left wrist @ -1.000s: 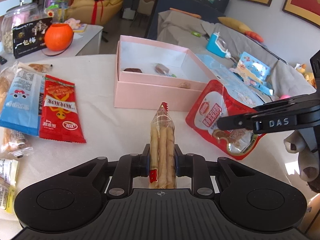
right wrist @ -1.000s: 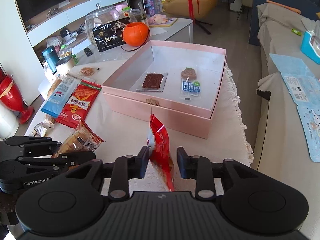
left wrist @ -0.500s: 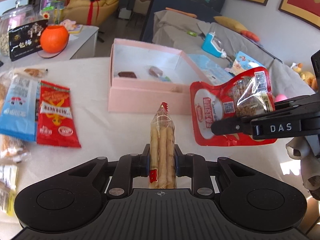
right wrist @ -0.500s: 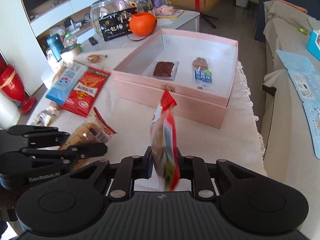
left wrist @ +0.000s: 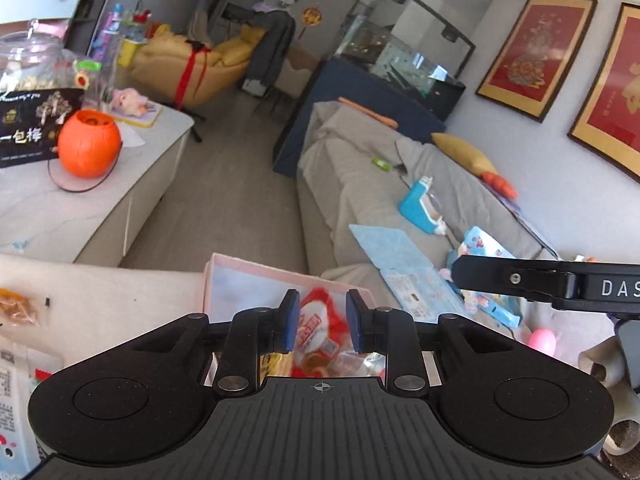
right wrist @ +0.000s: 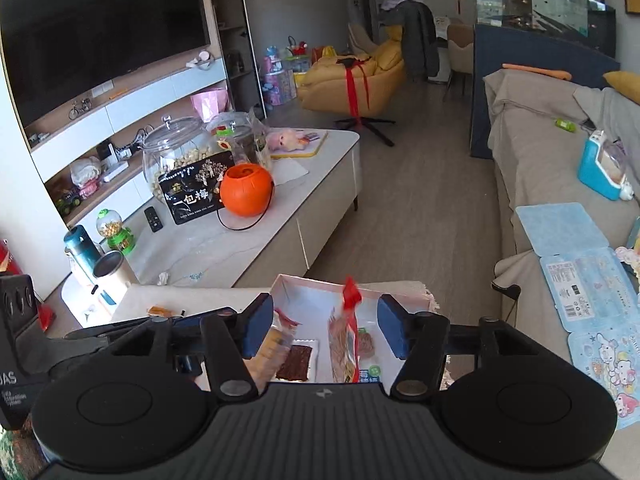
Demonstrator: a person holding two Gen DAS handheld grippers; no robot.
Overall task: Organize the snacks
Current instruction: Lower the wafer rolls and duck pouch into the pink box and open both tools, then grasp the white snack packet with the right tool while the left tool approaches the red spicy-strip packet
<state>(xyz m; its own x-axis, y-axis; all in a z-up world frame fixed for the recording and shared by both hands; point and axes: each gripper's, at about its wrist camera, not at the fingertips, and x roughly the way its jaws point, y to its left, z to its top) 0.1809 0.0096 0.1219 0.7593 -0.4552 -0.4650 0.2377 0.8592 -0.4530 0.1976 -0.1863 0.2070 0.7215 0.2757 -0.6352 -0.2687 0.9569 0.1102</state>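
Observation:
The pink box [right wrist: 304,284] lies below both grippers, its far rim also in the left wrist view [left wrist: 256,266]. My right gripper [right wrist: 326,330] is open above the box; the red pouch [right wrist: 344,340] is loose between its pads, over the box. The stick-biscuit pack [right wrist: 270,350] lies in the box beside a brown bar [right wrist: 295,362] and a blue-labelled sweet [right wrist: 370,372]. My left gripper [left wrist: 319,322] is open over the box, with the red pouch [left wrist: 316,336] seen below it. The right gripper's finger [left wrist: 520,280] shows at the right.
Snack packs lie on the cloth at the left [left wrist: 16,308]. A side table holds an orange pumpkin bucket [right wrist: 246,190], a black card and a glass jar [right wrist: 176,152]. A grey sofa [right wrist: 540,168] with blue packs stands to the right.
Both grippers moved forward over the pink box and opened. The biscuit pack left my left gripper and the red pouch left my right gripper; both are now in or over the box.

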